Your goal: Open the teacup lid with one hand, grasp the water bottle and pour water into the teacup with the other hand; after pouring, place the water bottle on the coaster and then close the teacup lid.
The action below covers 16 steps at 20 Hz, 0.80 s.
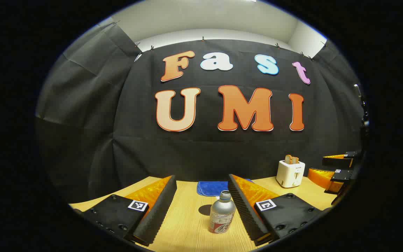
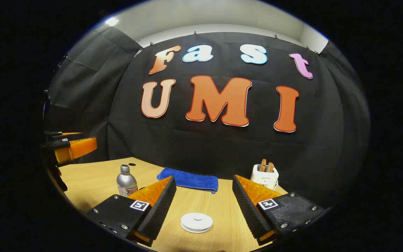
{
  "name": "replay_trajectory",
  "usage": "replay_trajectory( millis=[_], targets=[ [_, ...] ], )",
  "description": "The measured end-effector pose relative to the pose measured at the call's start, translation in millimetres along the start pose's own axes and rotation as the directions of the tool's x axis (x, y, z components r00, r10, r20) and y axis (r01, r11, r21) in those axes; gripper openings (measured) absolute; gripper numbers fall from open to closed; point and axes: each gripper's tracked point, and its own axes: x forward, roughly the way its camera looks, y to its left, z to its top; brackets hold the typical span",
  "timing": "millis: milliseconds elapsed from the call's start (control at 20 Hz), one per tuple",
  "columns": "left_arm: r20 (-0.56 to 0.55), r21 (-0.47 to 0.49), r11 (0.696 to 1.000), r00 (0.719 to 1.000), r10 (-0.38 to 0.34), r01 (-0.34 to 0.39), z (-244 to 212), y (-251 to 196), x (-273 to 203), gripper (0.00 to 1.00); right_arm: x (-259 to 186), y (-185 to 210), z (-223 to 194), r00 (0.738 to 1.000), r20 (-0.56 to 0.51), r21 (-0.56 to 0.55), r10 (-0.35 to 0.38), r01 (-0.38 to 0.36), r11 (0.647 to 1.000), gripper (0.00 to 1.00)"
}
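In the left gripper view a silver water bottle (image 1: pixel 222 214) with no cap stands upright on the wooden table (image 1: pixel 184 227). It sits between the open fingers of my left gripper (image 1: pixel 201 177), close to the right finger and touching neither. In the right gripper view a white round teacup lid (image 2: pixel 197 221) lies low between the open fingers of my right gripper (image 2: pixel 203 177), with the cup under it hidden. The bottle (image 2: pixel 126 182) stands to the left there, and beyond it the left gripper (image 2: pixel 72 140) hangs at the edge. A small dark disc (image 2: pixel 131 164) lies behind the bottle.
A folded blue cloth (image 2: pixel 189 180) lies at the back of the table against the black wall. A white toaster (image 1: pixel 290 173) holding toast stands at the back right. The right gripper (image 1: pixel 332 168) hovers at the far right of the left gripper view.
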Motion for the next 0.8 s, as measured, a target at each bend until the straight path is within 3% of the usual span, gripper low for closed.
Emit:
replay_trajectory(
  millis=[700, 800],
  targets=[
    [-0.026, -0.006, 1.0, 1.0, 0.003, -0.004, -8.6, 3.3, 0.5, 0.96, -0.7, -3.4, -0.4, 1.0, 0.005, -0.001, -0.003, 0.003, 1.0, 1.0],
    [-0.027, -0.008, 1.0, 1.0, 0.004, -0.005, -9.1, 3.4, -0.3, 0.96, -0.5, -5.8, -3.9, 1.0, -0.001, -0.004, -0.009, 0.009, 1.0, 0.97]
  ],
)
